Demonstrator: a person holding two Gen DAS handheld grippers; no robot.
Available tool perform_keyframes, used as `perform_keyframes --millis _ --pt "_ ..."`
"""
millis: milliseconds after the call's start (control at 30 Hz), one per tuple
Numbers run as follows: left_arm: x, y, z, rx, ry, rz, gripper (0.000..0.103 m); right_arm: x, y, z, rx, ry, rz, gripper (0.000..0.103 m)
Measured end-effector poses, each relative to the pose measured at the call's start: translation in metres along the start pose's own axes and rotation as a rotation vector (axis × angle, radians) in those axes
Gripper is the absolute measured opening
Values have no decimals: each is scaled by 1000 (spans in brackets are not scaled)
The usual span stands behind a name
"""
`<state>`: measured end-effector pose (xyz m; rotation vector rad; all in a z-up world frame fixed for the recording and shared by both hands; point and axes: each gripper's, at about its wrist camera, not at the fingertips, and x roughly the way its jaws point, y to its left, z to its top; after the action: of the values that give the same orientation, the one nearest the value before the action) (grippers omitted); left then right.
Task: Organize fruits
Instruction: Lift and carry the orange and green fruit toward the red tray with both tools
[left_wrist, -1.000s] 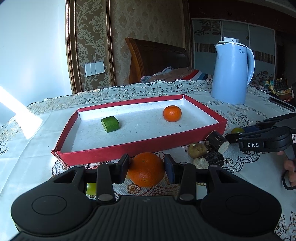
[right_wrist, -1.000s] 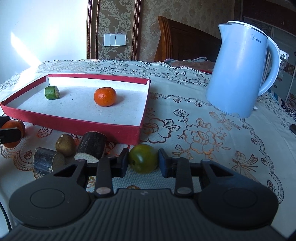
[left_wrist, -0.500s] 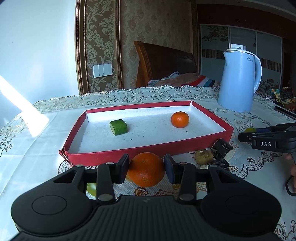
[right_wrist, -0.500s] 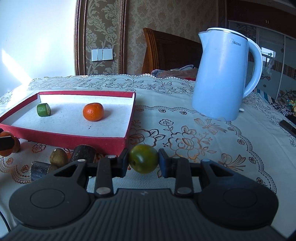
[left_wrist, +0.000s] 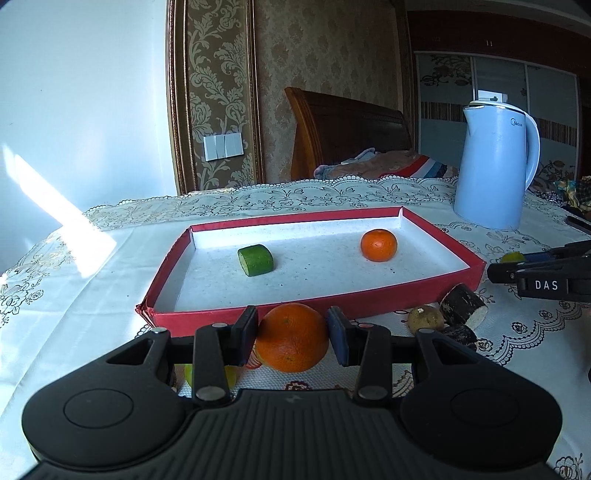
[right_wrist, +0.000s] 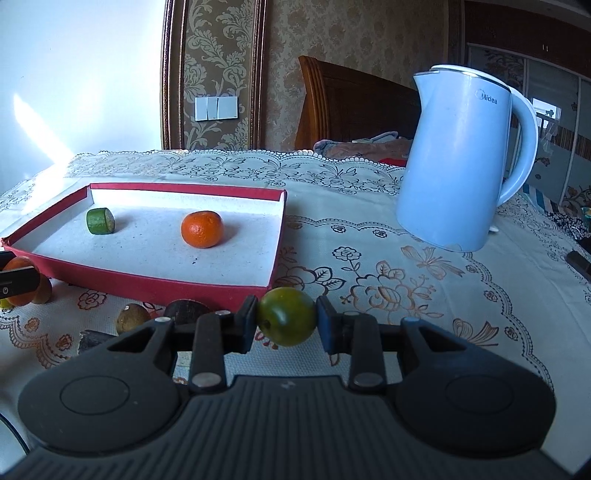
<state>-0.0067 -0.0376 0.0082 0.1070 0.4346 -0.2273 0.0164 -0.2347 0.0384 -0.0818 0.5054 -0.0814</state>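
Observation:
My left gripper (left_wrist: 291, 338) is shut on a large orange (left_wrist: 291, 341) and holds it above the tablecloth just in front of the red tray (left_wrist: 314, 301). My right gripper (right_wrist: 286, 321) is shut on a green round fruit (right_wrist: 286, 320), lifted near the tray's front right corner (right_wrist: 273, 280). In the tray lie a cucumber piece (left_wrist: 255, 259) and a small orange (left_wrist: 378, 244); both also show in the right wrist view, cucumber piece (right_wrist: 100, 220) and small orange (right_wrist: 202, 229).
A kiwi (left_wrist: 425, 318) and dark cut root pieces (left_wrist: 461, 306) lie on the cloth before the tray. A yellow-green fruit (left_wrist: 190, 374) sits under my left gripper. A blue kettle (right_wrist: 461, 158) stands at the back right.
Both grippers have risen with their fruits, so the table and tray sit lower in view. The right gripper has also shifted toward the tray corner.

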Motion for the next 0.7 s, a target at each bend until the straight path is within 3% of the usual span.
perform_keyframes --millis 700 --pt "7 13 17 -79 4 82 40 14 28 34 -37 -42 62 31"
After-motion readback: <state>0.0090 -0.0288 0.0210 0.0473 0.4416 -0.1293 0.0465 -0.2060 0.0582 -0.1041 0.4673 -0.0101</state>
